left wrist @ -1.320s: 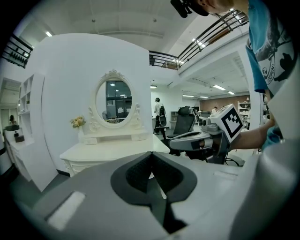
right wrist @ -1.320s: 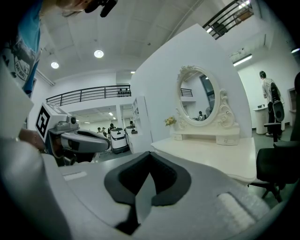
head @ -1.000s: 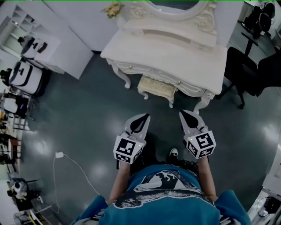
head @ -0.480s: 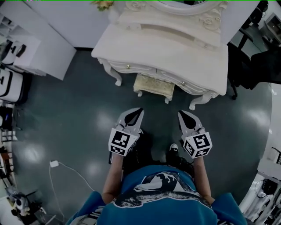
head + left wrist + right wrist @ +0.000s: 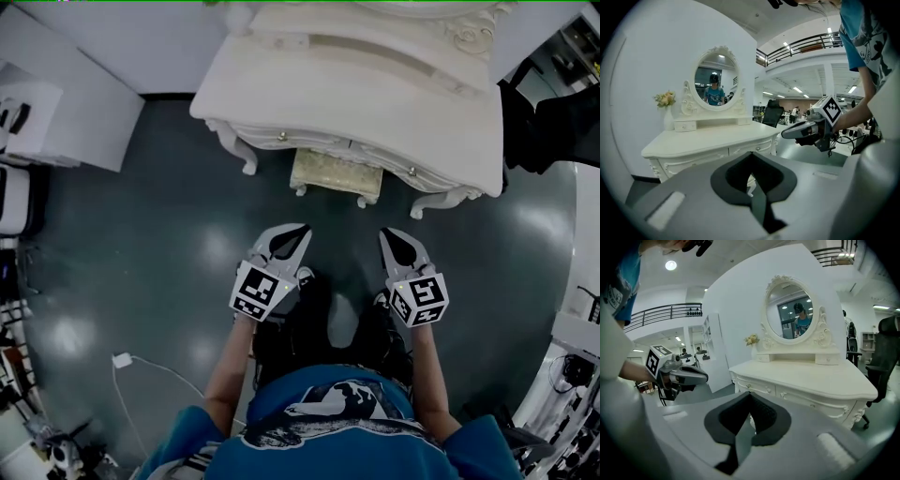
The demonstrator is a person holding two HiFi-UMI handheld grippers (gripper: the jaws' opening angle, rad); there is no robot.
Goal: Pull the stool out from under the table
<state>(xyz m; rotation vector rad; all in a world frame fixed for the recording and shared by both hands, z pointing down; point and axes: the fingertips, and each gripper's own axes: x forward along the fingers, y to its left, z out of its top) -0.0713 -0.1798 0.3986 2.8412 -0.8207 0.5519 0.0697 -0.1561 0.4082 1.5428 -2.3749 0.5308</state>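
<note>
Head view: stool (image 5: 337, 174) under table (image 5: 356, 103)

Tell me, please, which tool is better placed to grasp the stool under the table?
Left, narrowly. In the head view the left tool lines up with the stool, at its near left corner; the right tool sits just outside its right corner. Both are shut, short of it.

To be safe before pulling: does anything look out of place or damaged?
Nothing damaged or askew. The stool stands upright, tucked under the dressing table. Only a loose white cable lies on the floor, left.
</note>
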